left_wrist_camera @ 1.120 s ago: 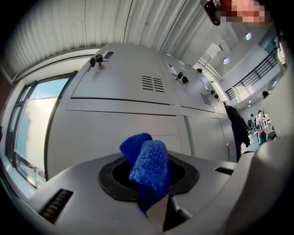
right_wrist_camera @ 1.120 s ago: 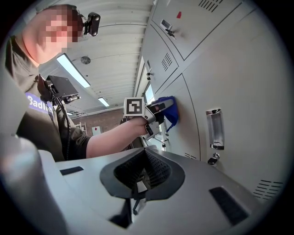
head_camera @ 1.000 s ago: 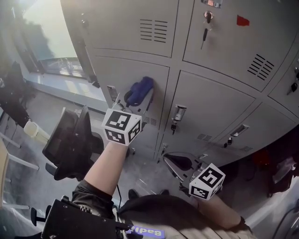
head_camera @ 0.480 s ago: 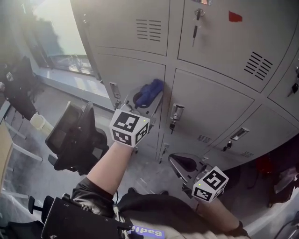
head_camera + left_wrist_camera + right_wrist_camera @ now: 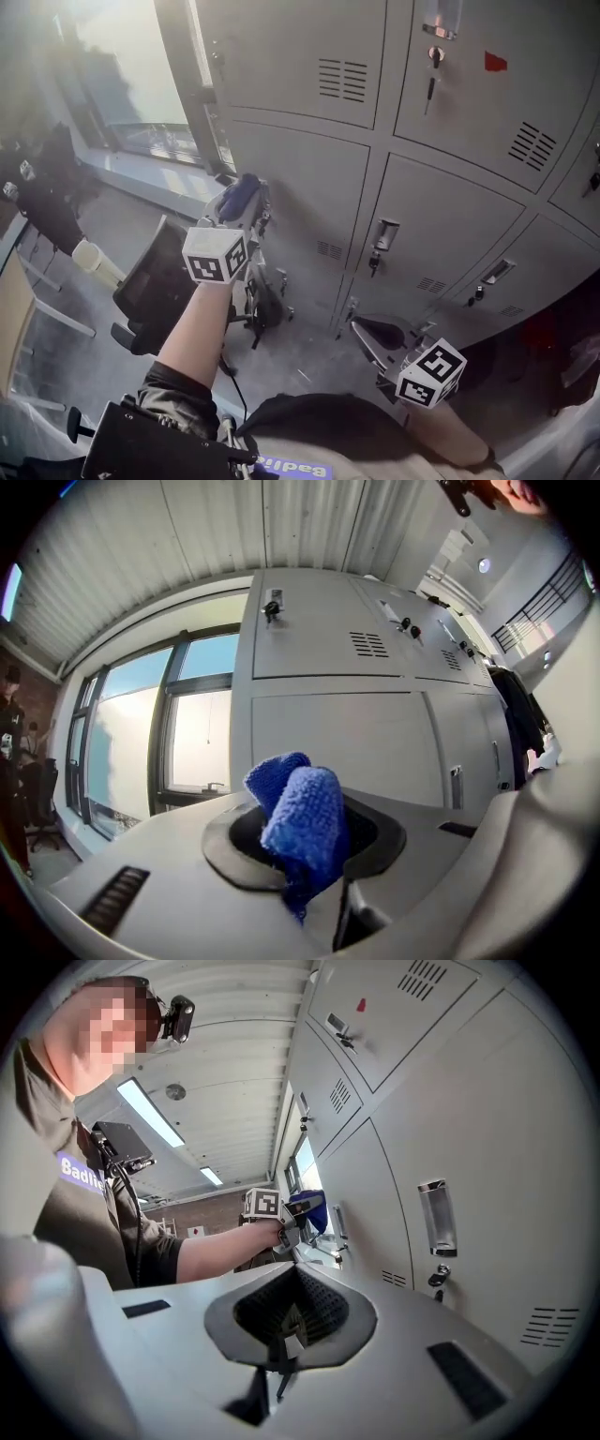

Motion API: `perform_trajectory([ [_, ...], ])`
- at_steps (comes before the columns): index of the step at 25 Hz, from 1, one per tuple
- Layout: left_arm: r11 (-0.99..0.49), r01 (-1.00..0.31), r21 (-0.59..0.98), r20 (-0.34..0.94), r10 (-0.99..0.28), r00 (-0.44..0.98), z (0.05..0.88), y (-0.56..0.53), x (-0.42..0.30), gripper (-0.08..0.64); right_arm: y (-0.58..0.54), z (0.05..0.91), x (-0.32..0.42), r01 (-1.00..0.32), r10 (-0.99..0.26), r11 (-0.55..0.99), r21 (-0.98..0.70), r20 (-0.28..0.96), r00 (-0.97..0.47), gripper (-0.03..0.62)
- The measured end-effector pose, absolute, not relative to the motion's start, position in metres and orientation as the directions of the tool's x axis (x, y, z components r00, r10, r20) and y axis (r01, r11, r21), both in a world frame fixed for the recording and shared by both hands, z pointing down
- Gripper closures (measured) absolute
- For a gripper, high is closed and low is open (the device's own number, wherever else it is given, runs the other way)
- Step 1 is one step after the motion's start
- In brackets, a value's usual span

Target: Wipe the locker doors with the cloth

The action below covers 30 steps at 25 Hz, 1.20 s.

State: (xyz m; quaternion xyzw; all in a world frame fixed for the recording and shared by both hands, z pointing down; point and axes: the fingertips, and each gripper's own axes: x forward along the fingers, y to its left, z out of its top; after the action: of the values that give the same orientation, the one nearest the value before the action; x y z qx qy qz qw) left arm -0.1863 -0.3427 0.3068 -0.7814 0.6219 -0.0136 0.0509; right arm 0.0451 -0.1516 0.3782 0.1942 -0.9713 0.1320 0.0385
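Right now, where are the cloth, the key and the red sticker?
cloth (image 5: 305, 829): left gripper view, its front fold.
key (image 5: 430, 84): head view, its hanging part.
red sticker (image 5: 494, 61): head view, its middle.

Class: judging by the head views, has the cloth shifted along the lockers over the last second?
Yes. The cloth in the left gripper has moved left, away from the handle on its right and toward the window.

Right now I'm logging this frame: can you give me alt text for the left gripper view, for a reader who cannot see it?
The left tongs are shut on a bunched blue cloth, which is held up in front of a bank of grey locker doors. A bright window lies to the left of the lockers.
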Motion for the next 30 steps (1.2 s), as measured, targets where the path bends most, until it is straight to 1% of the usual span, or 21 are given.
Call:
perform_trajectory([
  [5, -0.256, -0.961, -0.105, -0.023, -0.965, 0.26, 0.323, -0.362, -0.211, 0.436, -0.14, 0.376, 0.012, -0.437, -0.413, 0.871, -0.226, 0.145, -0.899, 0.588],
  [10, -0.33, -0.94, -0.089, -0.018, -0.943, 0.333, 0.333, -0.379, -0.211, 0.436, -0.129, 0.376, -0.012, -0.508, -0.481, 0.833, -0.22, 0.165, -0.861, 0.588],
  [13, -0.356, -0.93, -0.091, -0.041, -0.932, 0.36, 0.335, -0.382, -0.206, 0.436, -0.124, 0.383, -0.02, -0.554, -0.523, 0.8, -0.228, 0.186, -0.832, 0.588],
  [17, -0.337, -0.937, -0.087, -0.09, -0.934, 0.345, 0.334, -0.384, -0.202, 0.436, -0.116, 0.396, -0.017, -0.599, -0.56, 0.766, -0.234, 0.214, -0.8, 0.588],
  [20, -0.364, -0.928, -0.084, -0.088, -0.925, 0.371, 0.34, -0.381, -0.175, 0.436, -0.11, 0.409, -0.003, -0.625, -0.579, 0.74, -0.249, 0.239, -0.78, 0.588],
  [26, -0.472, -0.874, -0.114, -0.074, -0.873, 0.481, 0.348, -0.368, -0.083, 0.436, -0.114, 0.401, 0.025, -0.628, -0.584, 0.74, -0.241, 0.231, -0.778, 0.588],
  [30, -0.495, -0.862, -0.108, -0.082, -0.86, 0.504, 0.351, -0.362, -0.042, 0.436, -0.119, 0.403, 0.049, -0.626, -0.582, 0.737, -0.255, 0.232, -0.78, 0.588],
])
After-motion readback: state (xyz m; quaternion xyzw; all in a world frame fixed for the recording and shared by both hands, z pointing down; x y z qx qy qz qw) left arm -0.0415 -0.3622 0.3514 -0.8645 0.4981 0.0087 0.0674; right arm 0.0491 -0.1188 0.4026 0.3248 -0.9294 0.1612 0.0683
